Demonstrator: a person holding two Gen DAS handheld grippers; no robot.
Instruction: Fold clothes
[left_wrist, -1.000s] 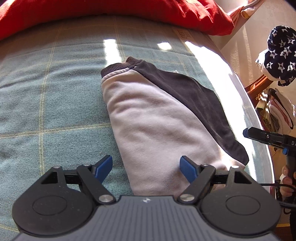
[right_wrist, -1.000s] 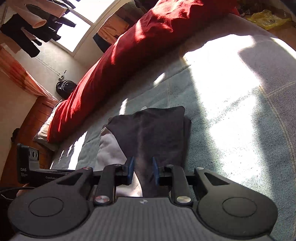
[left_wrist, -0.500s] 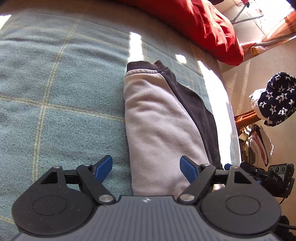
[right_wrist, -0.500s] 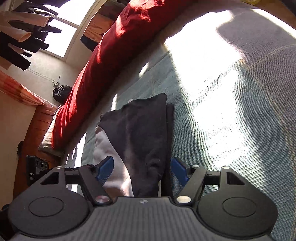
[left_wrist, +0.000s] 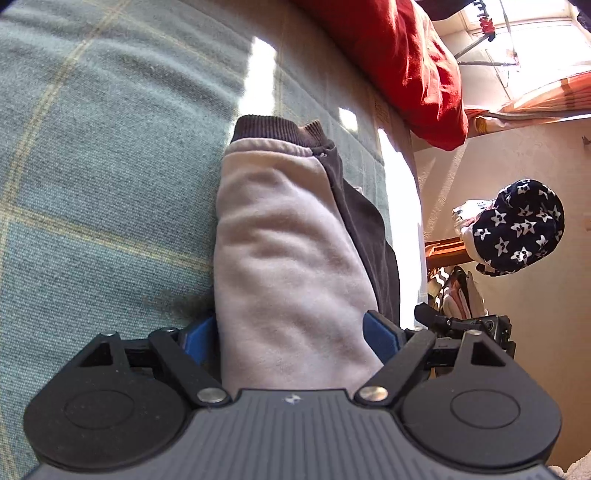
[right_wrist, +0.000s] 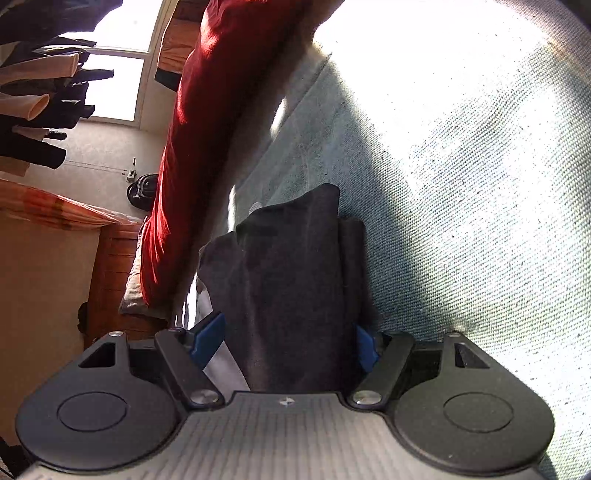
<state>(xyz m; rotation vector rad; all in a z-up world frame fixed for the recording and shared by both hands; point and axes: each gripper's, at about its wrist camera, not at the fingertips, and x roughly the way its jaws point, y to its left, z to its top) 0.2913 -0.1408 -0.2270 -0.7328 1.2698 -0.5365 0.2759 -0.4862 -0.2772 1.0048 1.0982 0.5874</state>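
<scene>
Folded garment (left_wrist: 291, 266) lying on the bed (left_wrist: 103, 177), grey side up with a dark part along the right, ribbed hem at the far end. Left claw (left_wrist: 291, 336) opening, spread wide around the near end, blue pads (left_wrist: 380, 338) on both sides. Right claw (right_wrist: 288, 339) also spread, astride the dark part (right_wrist: 291, 280), pads not clearly pressing. Red duvet (left_wrist: 402, 55) at the far edge.
</scene>
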